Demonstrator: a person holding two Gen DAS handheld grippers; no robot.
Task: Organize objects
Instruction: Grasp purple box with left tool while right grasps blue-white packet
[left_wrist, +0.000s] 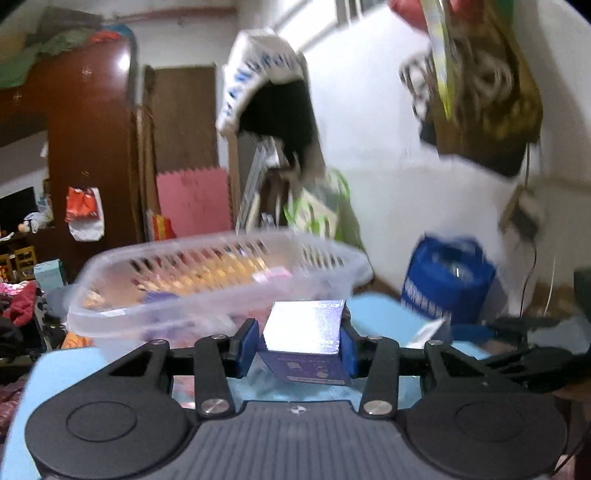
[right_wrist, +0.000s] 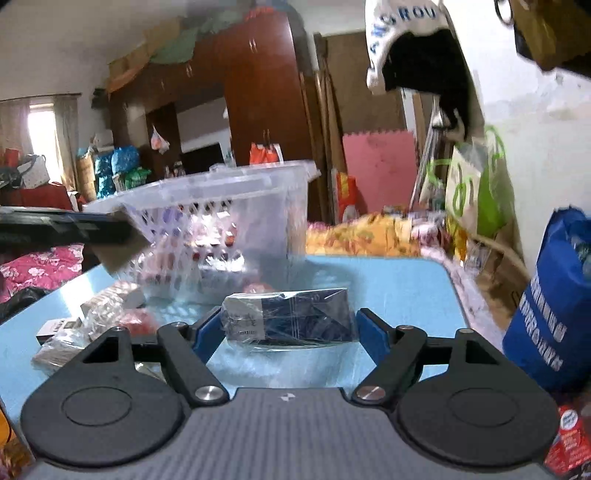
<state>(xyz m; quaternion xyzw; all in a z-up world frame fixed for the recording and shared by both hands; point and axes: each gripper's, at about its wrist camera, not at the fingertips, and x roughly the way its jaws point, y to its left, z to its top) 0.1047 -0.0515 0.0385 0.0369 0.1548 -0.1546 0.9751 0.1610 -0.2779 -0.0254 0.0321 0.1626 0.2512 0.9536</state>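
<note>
Two grippers, two boxes, so we've got both hands busy here. Our left gripper is clamped on a small blue box, blue pads pressing its sides, and it's carried up off the blue table. Straight ahead at 12 o'clock sits the clear slotted basket, already holding a jumble of packets, so that looks like the drop spot.

Over on the right gripper, the fingers sit either side of a plastic-wrapped dark blue box on the table, with a visible gap at the right pad. So we're spread around it, not gripping yet.

What could bite us: that shrink wrap looks slick, so a shallow squeeze might let the box squirt out. Also the left box is pinched near its lower half and could tip. At 10 o'clock of the right view, loose packets crowd the table.
</note>
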